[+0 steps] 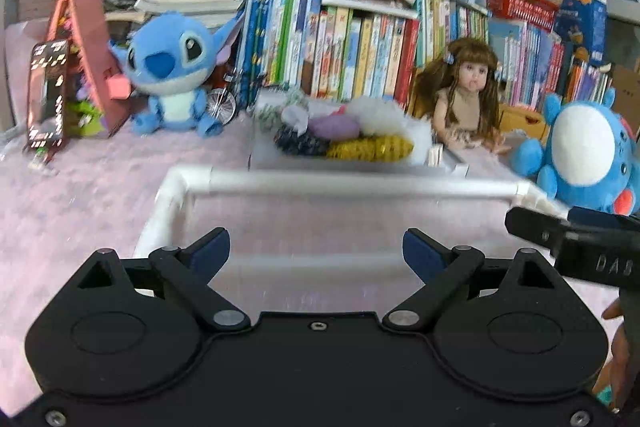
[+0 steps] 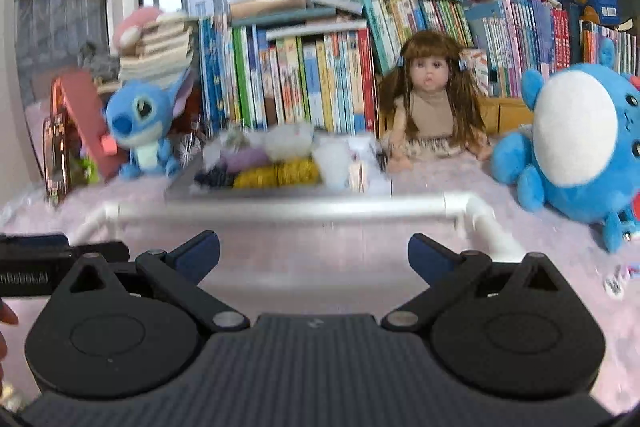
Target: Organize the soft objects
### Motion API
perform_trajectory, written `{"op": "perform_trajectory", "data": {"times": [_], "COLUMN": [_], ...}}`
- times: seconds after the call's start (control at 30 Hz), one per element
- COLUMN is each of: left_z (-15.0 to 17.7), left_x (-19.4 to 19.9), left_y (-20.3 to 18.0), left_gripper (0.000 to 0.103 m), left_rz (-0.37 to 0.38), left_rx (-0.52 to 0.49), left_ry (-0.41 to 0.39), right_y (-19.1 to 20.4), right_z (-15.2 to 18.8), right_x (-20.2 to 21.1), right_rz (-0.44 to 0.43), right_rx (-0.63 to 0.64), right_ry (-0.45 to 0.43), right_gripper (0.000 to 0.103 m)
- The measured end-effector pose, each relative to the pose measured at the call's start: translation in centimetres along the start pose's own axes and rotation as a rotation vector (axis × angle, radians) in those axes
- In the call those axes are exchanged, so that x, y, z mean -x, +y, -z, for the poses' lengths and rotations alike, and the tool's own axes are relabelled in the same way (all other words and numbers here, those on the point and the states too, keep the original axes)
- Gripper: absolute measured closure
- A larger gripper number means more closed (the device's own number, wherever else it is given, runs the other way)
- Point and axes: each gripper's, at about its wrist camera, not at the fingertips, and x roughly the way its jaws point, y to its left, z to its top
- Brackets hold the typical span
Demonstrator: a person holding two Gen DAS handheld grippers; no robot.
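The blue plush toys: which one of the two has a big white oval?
The round blue plush toy right of the doll; the big-eared one lacks it.

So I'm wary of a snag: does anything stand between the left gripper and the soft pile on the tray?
Yes. A white rail crosses in front of the open left gripper, between it and the tray holding the soft pile.
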Motion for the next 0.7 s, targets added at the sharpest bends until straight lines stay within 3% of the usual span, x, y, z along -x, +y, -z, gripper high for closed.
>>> {"op": "perform_trajectory", "data": {"times": [0.43, 0.7], "left_z": [3.9, 4.2], "left_x": [-1.5, -2.3], "left_y": [-0.1, -0.1], "left_gripper": [0.01, 0.008], "left_rz": [-0.068, -0.093], "left_rx": [0.01, 0.002], "left_ry": [0.168, 0.188], "right_y": [1.4, 1.2], "right_z": [4.8, 5.4], "right_x": [-0.3, -1.1], "right_rz": [0.052, 0.087], "right_rx": [0.095, 0.083], "right_ry": [0.134, 0.182], "right_gripper": [0.0, 0.0]}}
